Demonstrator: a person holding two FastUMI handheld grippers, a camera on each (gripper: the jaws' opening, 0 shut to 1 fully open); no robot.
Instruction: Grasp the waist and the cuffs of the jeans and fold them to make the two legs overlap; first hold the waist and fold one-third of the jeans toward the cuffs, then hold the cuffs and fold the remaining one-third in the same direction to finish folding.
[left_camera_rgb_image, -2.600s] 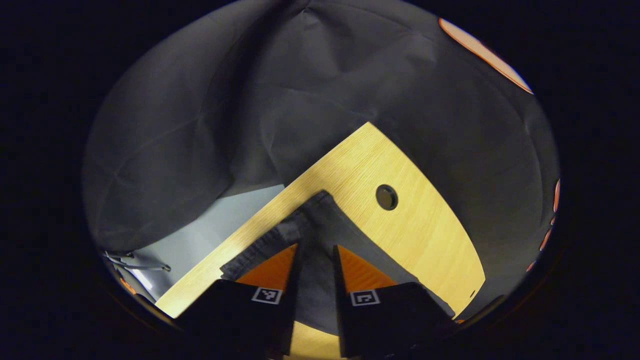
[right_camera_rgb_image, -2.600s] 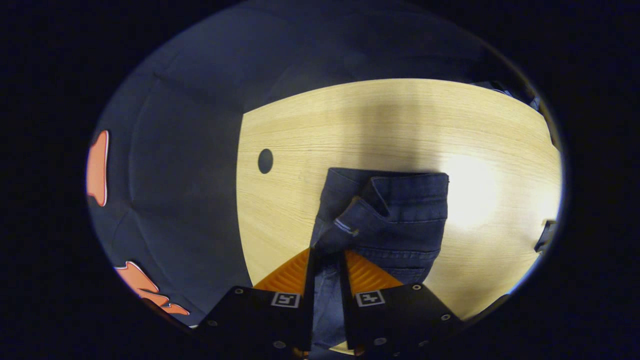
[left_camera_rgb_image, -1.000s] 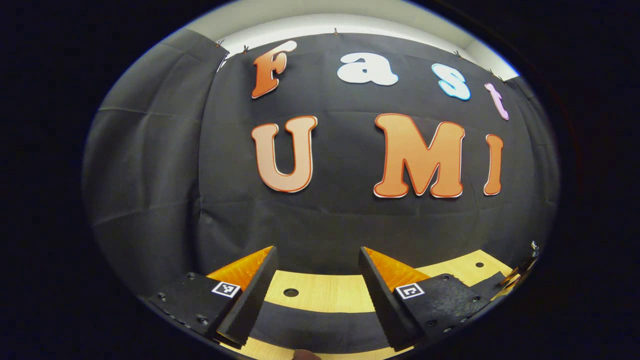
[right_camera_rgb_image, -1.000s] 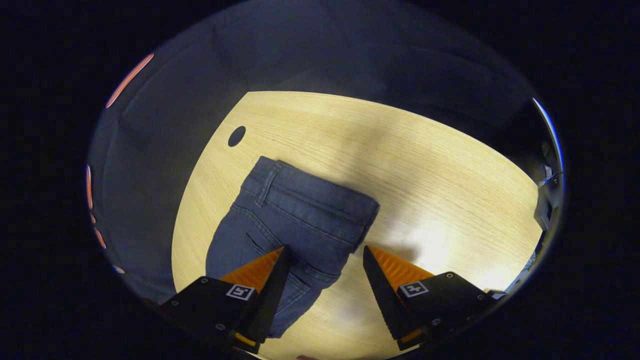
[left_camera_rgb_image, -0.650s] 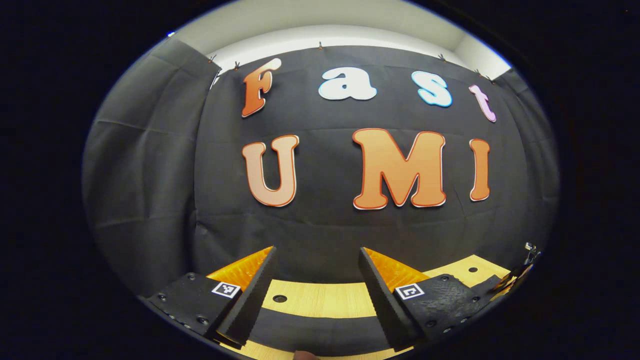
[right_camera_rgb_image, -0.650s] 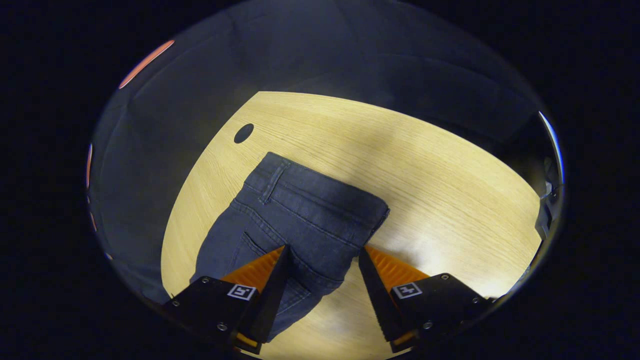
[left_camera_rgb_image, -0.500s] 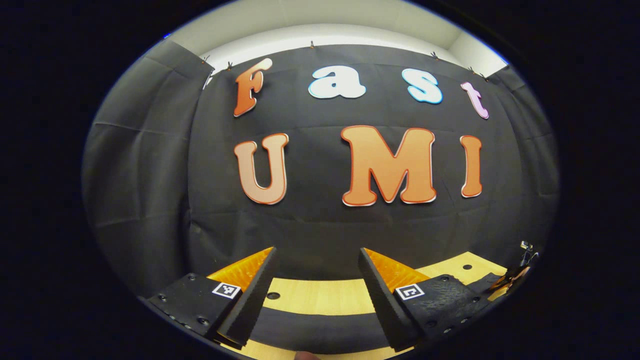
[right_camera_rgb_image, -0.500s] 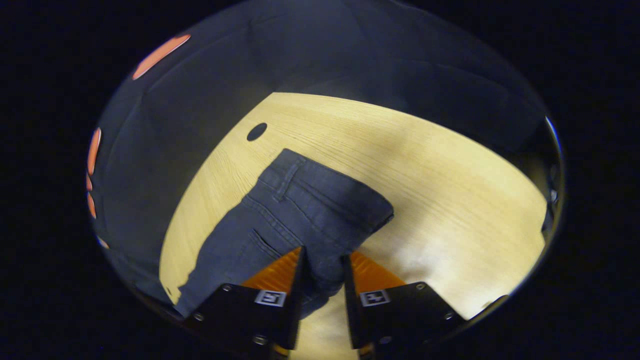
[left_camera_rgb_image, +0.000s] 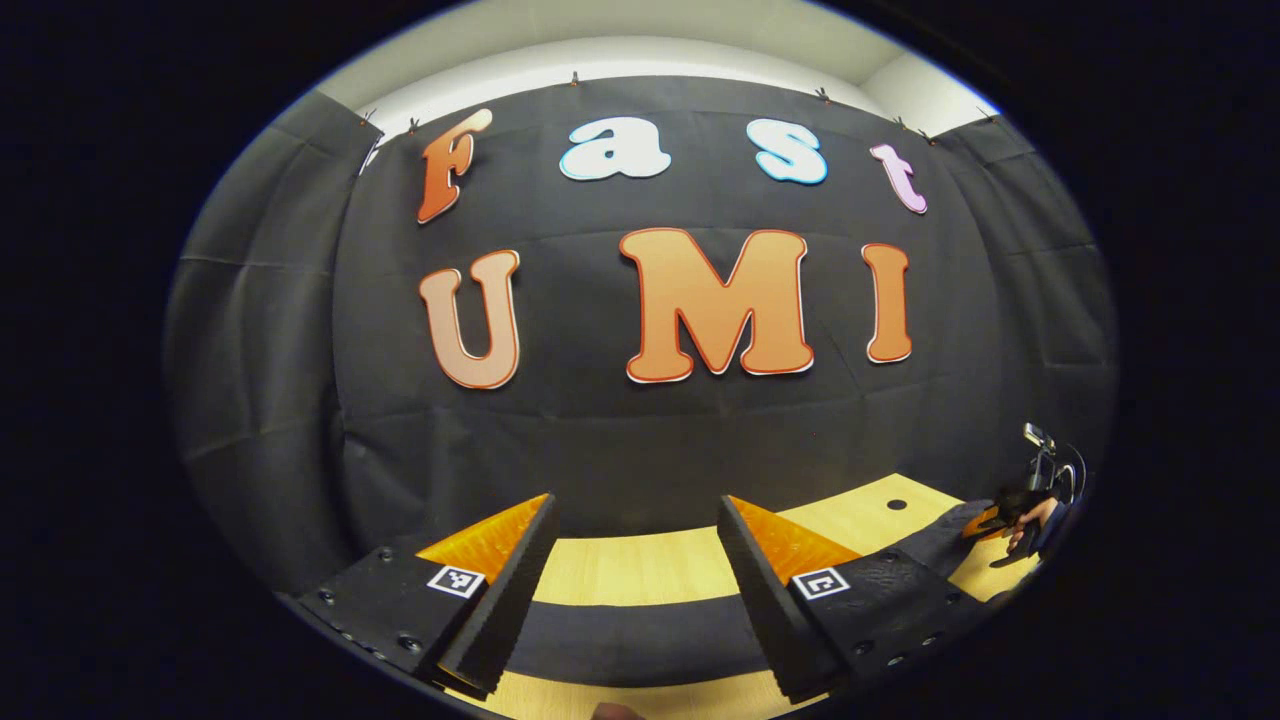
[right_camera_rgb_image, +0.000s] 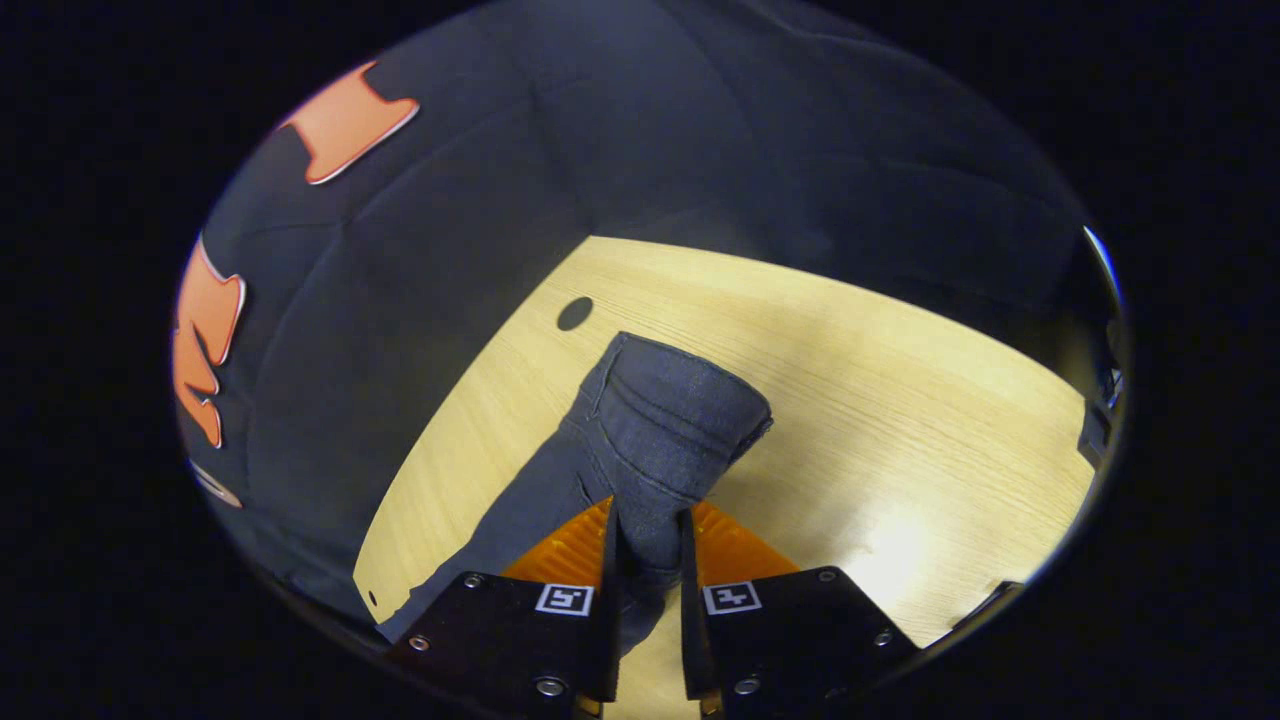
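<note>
We see the jeans (right_camera_rgb_image: 640, 450) lying on the wooden table (right_camera_rgb_image: 900, 420), waist end farthest from the camera and close to the round hole (right_camera_rgb_image: 574, 313) in the tabletop. A moment ago the waist lay flat and broad; now the denim bunches into a rounded hump, and the fabric looks narrower. The right gripper (right_camera_rgb_image: 647, 540) pinches a fold of the jeans near the hip, its jaws closed on the cloth with denim filling the slim gap between them. One second back those jaws stood wide apart over the fabric, so they have clamped since then. In the left gripper view, a dark strip of the jeans (left_camera_rgb_image: 640, 630) lies across the table (left_camera_rgb_image: 640, 565) below our left gripper (left_camera_rgb_image: 634, 545), whose jaws stay spread wide and hold nothing. That gripper faces the black cloth wall (left_camera_rgb_image: 280, 400) as before, though the view has swung slightly. At that view's right edge we see the other gripper (left_camera_rgb_image: 1010, 510) and a hand (left_camera_rgb_image: 1035, 520) at the jeans.
</note>
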